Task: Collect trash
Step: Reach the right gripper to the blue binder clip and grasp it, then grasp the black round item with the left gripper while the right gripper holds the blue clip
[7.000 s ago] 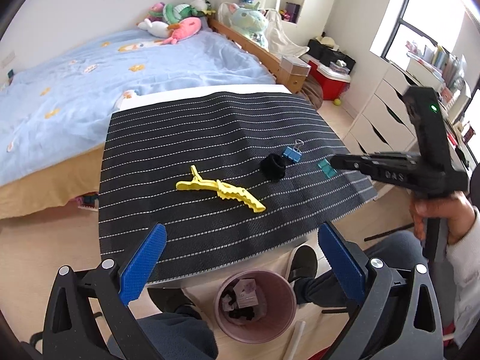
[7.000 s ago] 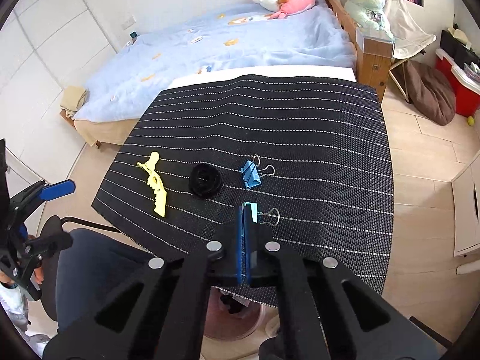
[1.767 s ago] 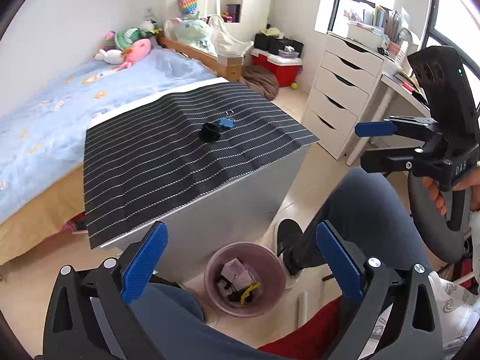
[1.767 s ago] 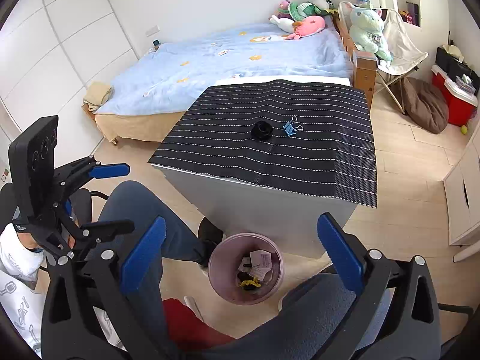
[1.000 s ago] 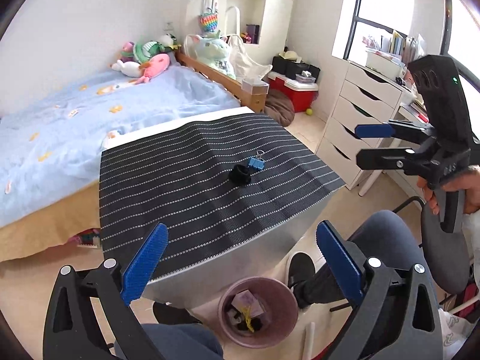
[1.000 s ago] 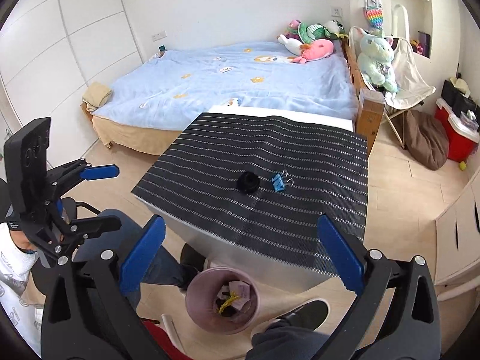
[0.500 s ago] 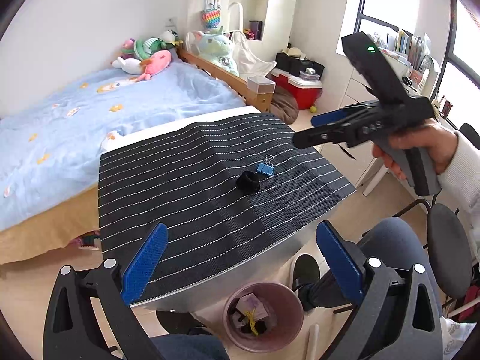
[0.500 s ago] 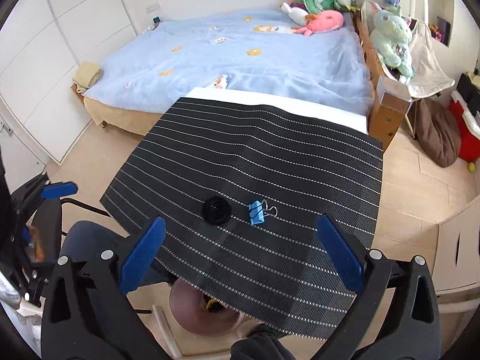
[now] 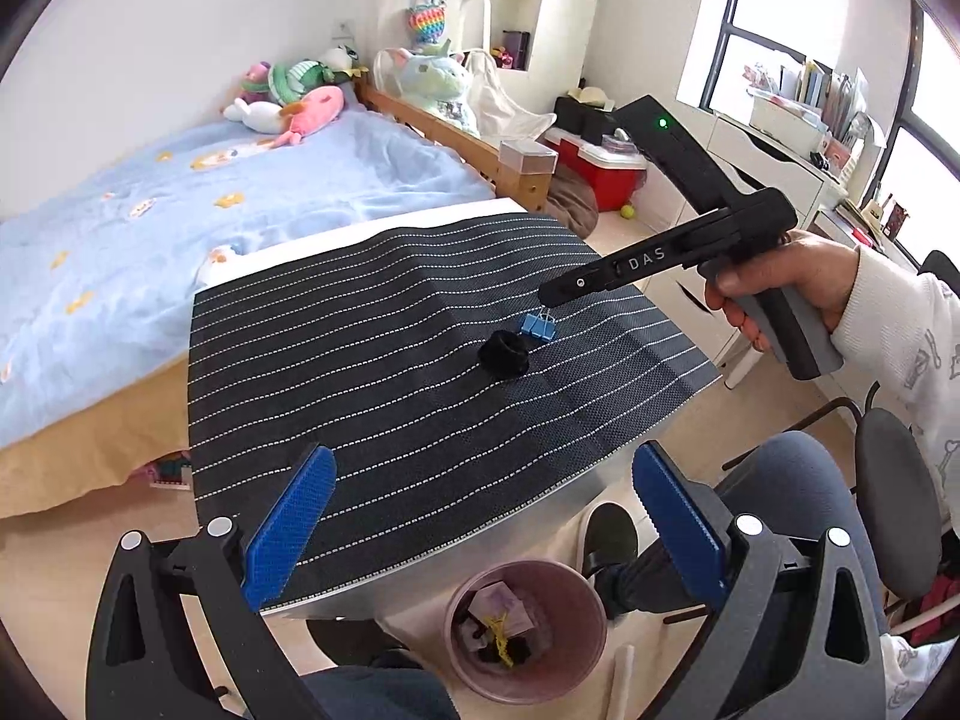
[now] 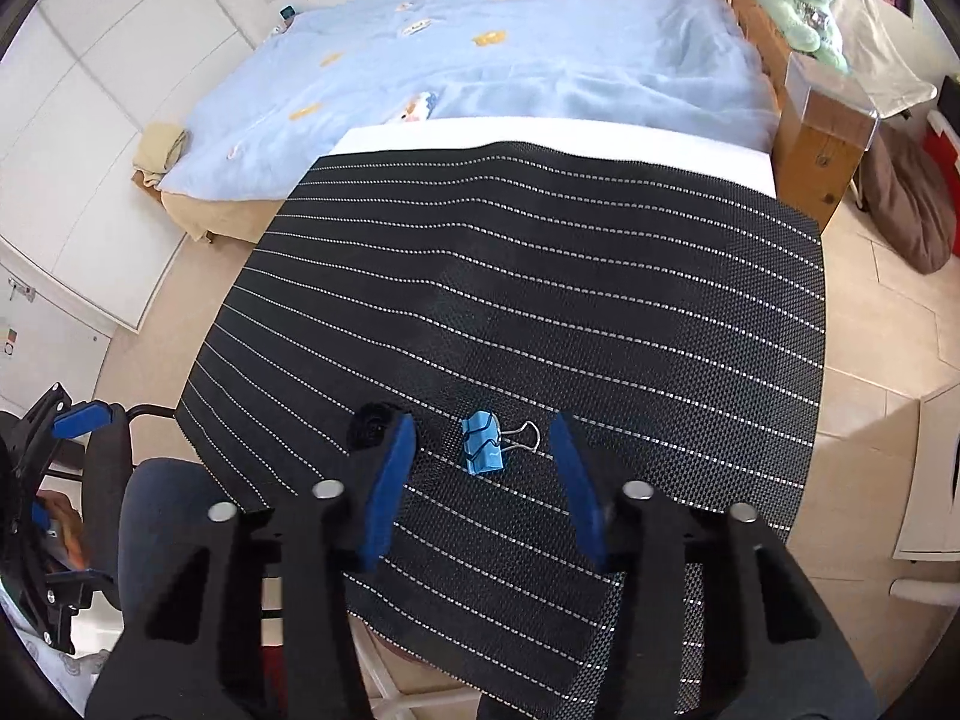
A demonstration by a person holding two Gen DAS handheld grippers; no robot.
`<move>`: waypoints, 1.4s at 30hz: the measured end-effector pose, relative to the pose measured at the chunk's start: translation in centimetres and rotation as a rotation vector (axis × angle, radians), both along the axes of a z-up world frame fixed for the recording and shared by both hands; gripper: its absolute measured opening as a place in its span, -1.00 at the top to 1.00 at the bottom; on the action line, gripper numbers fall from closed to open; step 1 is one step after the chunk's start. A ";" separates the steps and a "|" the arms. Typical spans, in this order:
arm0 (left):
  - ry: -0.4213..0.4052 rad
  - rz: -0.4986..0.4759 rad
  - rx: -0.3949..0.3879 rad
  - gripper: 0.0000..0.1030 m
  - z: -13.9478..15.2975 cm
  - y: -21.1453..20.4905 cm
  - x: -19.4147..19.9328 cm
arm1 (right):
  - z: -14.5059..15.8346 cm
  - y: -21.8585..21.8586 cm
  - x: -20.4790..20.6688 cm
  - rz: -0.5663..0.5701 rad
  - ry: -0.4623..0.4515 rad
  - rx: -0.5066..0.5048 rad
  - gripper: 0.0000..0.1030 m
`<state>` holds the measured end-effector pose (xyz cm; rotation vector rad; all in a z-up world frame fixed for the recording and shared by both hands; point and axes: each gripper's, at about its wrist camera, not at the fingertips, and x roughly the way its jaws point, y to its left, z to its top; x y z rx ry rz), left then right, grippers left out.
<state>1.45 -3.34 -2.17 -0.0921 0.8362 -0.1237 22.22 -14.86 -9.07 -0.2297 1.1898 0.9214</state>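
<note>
A blue binder clip [image 10: 482,443] lies on the black striped mat [image 10: 540,276], and also shows in the left wrist view [image 9: 537,326]. A black ring-shaped item [image 9: 503,353] lies just left of it, partly hidden behind my right gripper's left finger in the right wrist view [image 10: 369,421]. My right gripper [image 10: 483,468] is open, low over the mat, its fingers either side of the clip. In the left wrist view its tip [image 9: 549,294] hangs right above the clip. My left gripper [image 9: 480,516] is open and empty, back over the mat's near edge. A pink trash bin [image 9: 525,630] stands on the floor below.
The mat covers a small table beside a bed with a blue blanket [image 10: 480,60]. A white drawer unit [image 9: 756,168] stands to the right. The person's legs and a chair [image 9: 894,498] are close to the bin. A wooden bedpost [image 10: 822,120] is at the table's far right corner.
My right gripper has come down and forward over the mat to straddle the blue binder clip, and its fingers have narrowed. My left gripper has barely moved.
</note>
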 end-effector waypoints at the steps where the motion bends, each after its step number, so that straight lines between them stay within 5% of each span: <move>1: 0.002 0.001 -0.002 -0.85 -0.1 0.1 0.0 | -0.2 0.0 0.1 0.001 0.007 0.003 0.33; 12: 0.018 -0.001 -0.007 -0.85 -0.5 -0.1 0.4 | -1.2 0.4 0.3 0.013 0.039 0.020 0.94; 42: 0.051 -0.125 0.049 -0.85 0.1 -2.6 7.9 | 2.5 -2.5 -1.0 -0.033 -0.010 0.073 0.98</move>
